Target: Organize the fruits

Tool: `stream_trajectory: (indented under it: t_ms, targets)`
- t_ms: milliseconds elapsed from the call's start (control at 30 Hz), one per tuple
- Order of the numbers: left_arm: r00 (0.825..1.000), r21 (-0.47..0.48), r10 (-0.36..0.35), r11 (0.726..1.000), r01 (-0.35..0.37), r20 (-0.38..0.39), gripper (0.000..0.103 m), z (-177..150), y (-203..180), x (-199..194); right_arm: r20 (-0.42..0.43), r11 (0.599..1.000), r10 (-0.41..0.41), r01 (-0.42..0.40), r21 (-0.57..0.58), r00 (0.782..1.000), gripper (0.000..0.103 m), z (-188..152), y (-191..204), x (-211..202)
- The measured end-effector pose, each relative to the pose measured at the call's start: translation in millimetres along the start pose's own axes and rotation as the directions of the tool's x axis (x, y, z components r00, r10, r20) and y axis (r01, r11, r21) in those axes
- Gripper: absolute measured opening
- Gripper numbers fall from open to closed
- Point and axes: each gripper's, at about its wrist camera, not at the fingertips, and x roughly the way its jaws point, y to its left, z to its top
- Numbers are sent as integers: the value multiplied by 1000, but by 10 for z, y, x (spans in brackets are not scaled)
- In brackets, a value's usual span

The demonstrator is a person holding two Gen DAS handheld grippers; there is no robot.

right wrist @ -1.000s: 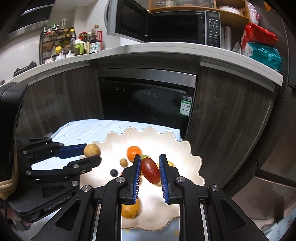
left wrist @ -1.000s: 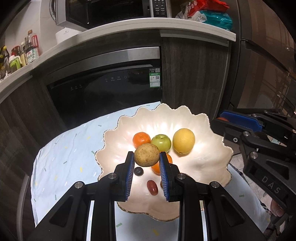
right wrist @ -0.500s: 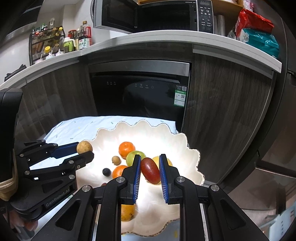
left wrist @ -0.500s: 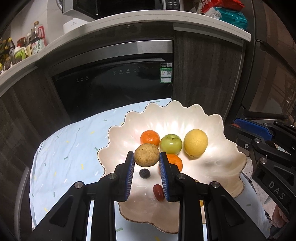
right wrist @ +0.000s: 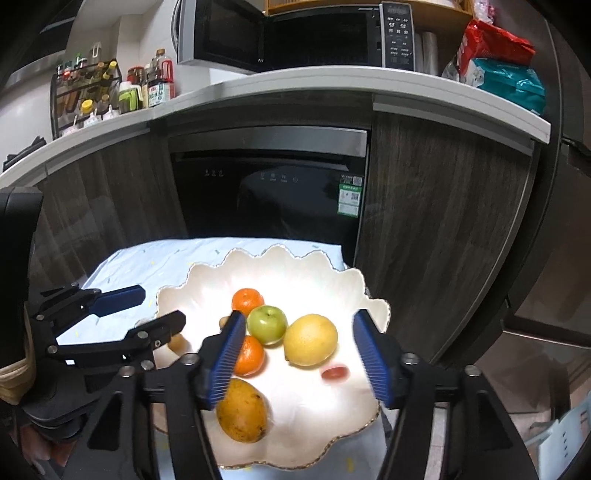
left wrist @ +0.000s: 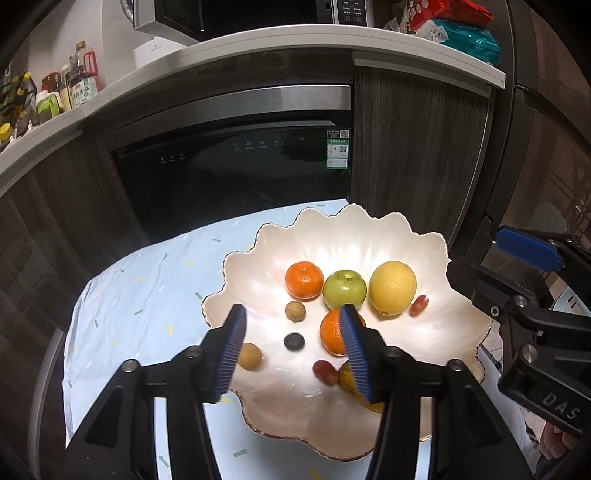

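Observation:
A white scalloped bowl (left wrist: 332, 229) (right wrist: 280, 258) holds two tangerines (left wrist: 304, 279), a green apple (left wrist: 344, 289), a lemon (left wrist: 392, 287), a mango (right wrist: 242, 410), a dark berry (left wrist: 294, 340) and small brown and red fruits. My left gripper (left wrist: 293, 347) is open and empty above the bowl's near left. A brown fruit (left wrist: 250, 356) lies by its left finger. My right gripper (right wrist: 301, 354) is open and empty over the bowl. A red fruit (right wrist: 335, 372) (left wrist: 419, 305) lies blurred in the bowl next to the lemon.
The bowl stands on a light blue cloth (left wrist: 147, 295) over a small table. A dark dishwasher front (left wrist: 236, 177) and wood cabinets stand behind. A counter above carries bottles (right wrist: 147, 88), a microwave (right wrist: 295, 33) and snack bags (right wrist: 498, 62).
Both grippers opened. The brown fruit dropped from the left gripper into the bowl's left side. The red fruit dropped from the right gripper beside the lemon.

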Motion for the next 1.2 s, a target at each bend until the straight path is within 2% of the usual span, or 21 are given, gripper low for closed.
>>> stream_trajectory:
  t_ms: [67,167,300,733,1200]
  targets:
    - [1000,-2,1,1000,-1,6,59,-1,-6,-31,10,1000,-2,2,3,1000,76,8,-8,-42]
    - [1000,-7,4,1000,-4,10,67,-9,-7,-80,20,1000,-10,10,1,1000,80,27,-9,-101]
    - [1000,-22,11,1000,-10,19,74,-13,5,-158,19,1000,-25,25,-8,1000,82,47,-5,-184]
    - [999,-49,8,999,-6,41,74,-93,20,-505,33,999,-53,53,7,998,82,30,58,-536]
    - [995,-67,63,996,-58,73,74,-200,102,-877,83,996,-85,86,-11,993,82,46,236,-916]
